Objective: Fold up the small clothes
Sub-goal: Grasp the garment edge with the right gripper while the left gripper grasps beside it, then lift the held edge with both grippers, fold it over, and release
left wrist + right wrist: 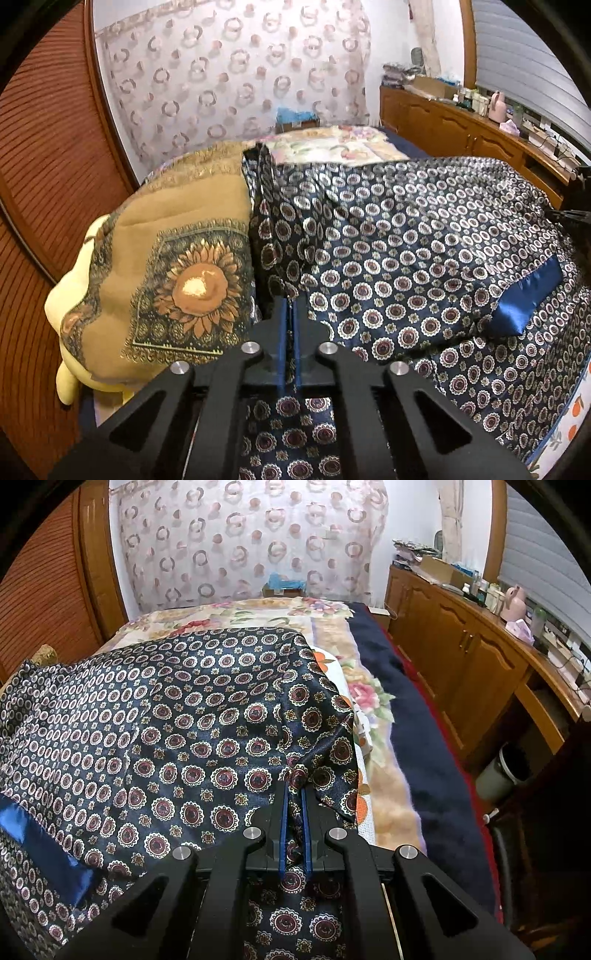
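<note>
- The patterned satin garment is pinched at its right edge by the right gripper, whose jaws are clenched on a bunched fold of the cloth. Because the fabric looks slick, the fold could be pulled out of this narrow hold if the edge is drawn too hard.
- At the left edge, the left gripper is seen with its jaws closed tight on the same garment, which hangs below them. Only a thin layer appears to be caught there, so that corner may be lost once tension is applied.
- Between the two holds, the garment is spread over the bed, creased and partly doubled on itself. An uneven fold is likely if one side is lifted ahead of the other.
- The blue satin trim is lying folded back on the cloth, and it could be trapped inside the fold.
- Just beside the garment on the left, a sunflower-print cushion is touching it; the cloth could be snagged or the cushion dragged along.
- Farther off, the floral blanket could be rucked up if the garment is slid instead of lifted.
- The cabinet along the wall is well apart, and no risk is judged there.
</note>
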Motion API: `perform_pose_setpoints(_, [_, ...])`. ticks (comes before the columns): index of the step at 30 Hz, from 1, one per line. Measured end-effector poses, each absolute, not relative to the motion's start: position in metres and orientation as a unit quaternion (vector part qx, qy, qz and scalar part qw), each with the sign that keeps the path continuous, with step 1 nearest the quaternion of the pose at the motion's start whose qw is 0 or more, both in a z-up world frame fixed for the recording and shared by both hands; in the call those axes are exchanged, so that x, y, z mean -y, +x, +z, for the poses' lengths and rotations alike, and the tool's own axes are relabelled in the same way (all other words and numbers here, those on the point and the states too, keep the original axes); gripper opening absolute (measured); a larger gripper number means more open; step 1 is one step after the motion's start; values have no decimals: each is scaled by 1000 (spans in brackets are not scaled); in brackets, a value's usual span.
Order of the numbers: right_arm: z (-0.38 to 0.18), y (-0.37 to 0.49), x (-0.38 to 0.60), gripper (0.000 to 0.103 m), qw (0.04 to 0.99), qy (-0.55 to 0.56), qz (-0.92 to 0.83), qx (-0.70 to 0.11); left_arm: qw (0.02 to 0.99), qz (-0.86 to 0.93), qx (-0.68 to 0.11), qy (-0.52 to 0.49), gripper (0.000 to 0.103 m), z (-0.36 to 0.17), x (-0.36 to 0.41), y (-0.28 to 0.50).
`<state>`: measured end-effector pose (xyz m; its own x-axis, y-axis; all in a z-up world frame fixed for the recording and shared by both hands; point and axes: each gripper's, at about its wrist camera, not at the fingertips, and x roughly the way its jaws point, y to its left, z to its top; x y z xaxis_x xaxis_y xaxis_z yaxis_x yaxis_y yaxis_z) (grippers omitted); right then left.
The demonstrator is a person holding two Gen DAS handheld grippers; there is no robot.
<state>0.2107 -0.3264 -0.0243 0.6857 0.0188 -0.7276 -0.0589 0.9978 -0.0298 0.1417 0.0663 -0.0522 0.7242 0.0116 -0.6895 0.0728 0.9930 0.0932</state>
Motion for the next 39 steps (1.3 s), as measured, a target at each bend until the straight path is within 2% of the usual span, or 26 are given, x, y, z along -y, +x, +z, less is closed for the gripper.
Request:
perform_pose_setpoints(5, [-23, 211, 327, 6, 918, -33, 12, -394, 937, -27, -347, 36, 3, -37, -68, 129])
perform_pose_setpoints(9, [-18, 208, 333, 2, 923, -20, 16, -383, 941, -51, -336, 15, 2, -26, -71, 122])
perform_pose_setpoints(21, [37, 143, 339, 1, 946, -1, 74, -315, 947, -83, -306, -55, 2, -3, -97, 85])
perform_pose_setpoints(31, [45, 59, 362, 1, 944, 9, 93, -318, 936, -67, -338, -74, 2, -33, -116, 44])
perform_pose_setpoints(39, [13, 61, 368, 1, 924, 15, 82, -373, 925, -40, -370, -83, 2, -62, -120, 41])
